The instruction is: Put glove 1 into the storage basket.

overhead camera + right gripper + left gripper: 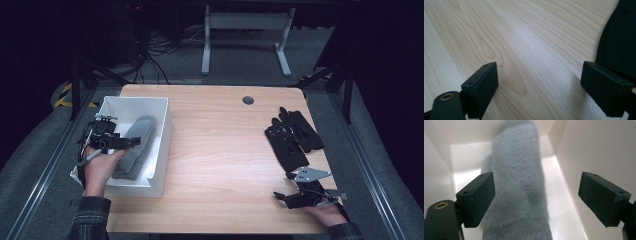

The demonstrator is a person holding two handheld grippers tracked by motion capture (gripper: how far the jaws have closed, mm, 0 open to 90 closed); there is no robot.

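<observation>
Left gripper [536,200] jaws wide apart, nothing pinched; pads [477,198] clear of the fabric. Between and below them lies the grey fuzzy mitten [517,185], released, resting on the floor of the white box [579,150]. Mitten's knit cuff points toward the camera in the left gripper view, fluffy end runs away toward the far wall. In the high view the left gripper [125,143] hovers over the box's near-left part, above the mitten [137,145], which lies lengthwise along the box [162,150], slightly slanted. The left hand [100,167] holds the gripper from behind, over the box's near-left wall.

Right gripper [539,85] jaws also spread, holding nothing, bare wood between the pads [482,87]. Edge of a black glove [621,42] sits just beside the right-hand pad in that view; cannot tell if touching. In the high view the right gripper [282,196] rests low at the near-right corner of the wooden table [220,150], the right hand [327,212] behind it. Pair of black gloves [292,136] lies on the table's right side, just past the gripper, well apart from the box.
</observation>
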